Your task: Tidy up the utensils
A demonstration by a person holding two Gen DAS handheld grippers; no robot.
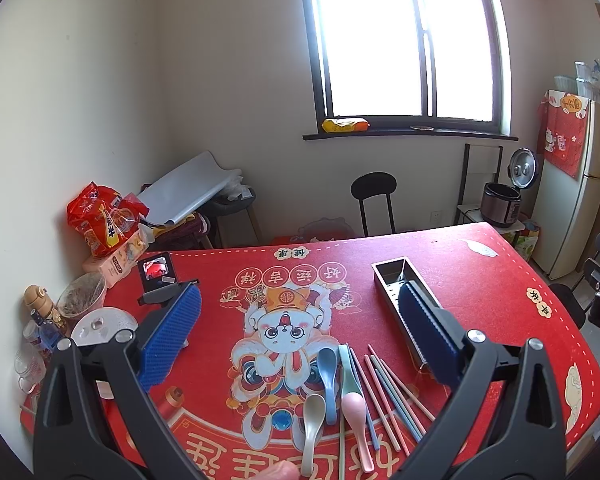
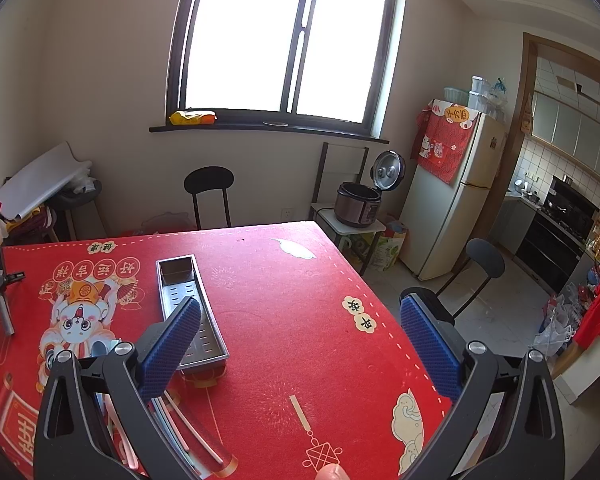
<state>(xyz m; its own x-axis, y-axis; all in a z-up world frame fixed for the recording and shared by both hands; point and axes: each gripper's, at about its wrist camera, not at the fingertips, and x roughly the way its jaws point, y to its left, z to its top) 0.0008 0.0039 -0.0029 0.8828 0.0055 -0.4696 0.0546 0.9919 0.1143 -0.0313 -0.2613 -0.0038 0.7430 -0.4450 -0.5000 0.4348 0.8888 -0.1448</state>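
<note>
The left gripper is held wide open above the red tablecloth, nothing between its blue ribbed pads. Just below its gap, near the table's front edge, the utensils are laid side by side: a beige spoon, a blue spoon, a pink spoon and a loose bundle of pastel chopsticks fanned out to their right. The steel utensil tray is seen partly hidden behind the right-hand pad, beside the chopsticks, its perforated floor bare where visible.

The right gripper is likewise spread wide and empty, held over the tablecloth toward the table's right edge. The same tray is found just behind its left pad, and several chopsticks are glimpsed below that pad.

At the table's left side a small camera on a stand, a glass bowl and snack packets are gathered. Beyond the table a black chair, an open rice cooker and a fridge are set beneath and beside the window
</note>
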